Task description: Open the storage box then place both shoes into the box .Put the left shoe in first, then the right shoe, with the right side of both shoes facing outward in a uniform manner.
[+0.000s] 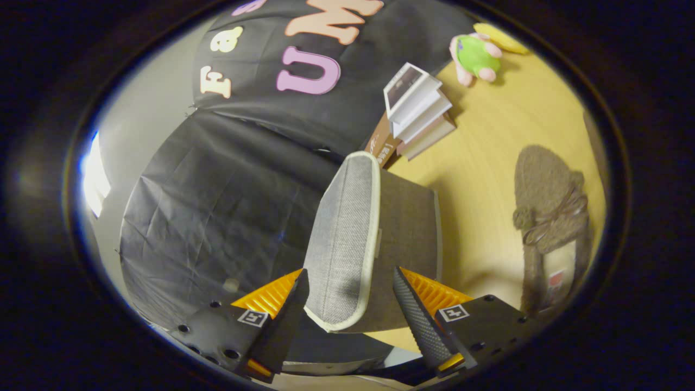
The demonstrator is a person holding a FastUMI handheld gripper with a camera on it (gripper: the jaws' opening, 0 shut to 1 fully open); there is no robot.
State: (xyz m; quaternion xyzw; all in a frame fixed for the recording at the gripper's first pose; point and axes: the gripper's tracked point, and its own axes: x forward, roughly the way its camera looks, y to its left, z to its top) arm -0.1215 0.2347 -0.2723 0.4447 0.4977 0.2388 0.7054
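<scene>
The storage box [418, 239] is grey cloth and sits on the yellow wood table [488, 157], w/ its lid [347, 239] lifted up. The lid has a pale trim round its edge. It stands up on its side, tipped a bit, right between the two fingers of the gripper [350, 304]. The left finger sits close by the lid's edge, maybe touching. The right finger is a little way off from it, w/ a gap you can see. So the fingers are held wide w/ the lid in the middle, not squeezed on it from both sides.

One shoe [548, 217] lies on the table to the right of the box, well apart from it. It is a fuzzy brown slipper w/ a little bow on top. Nothing lies between it and the box.

Past the box is a stack of books [421, 114], tipped over a bit, just by the black cloth wall [217, 206]. Farther off is a green and pink soft toy [475, 57], w/ a yellow thing [502, 38] next to it.

The gripper is tilted a lot, so the table looks like a slope. It points along the lid toward the books.
</scene>
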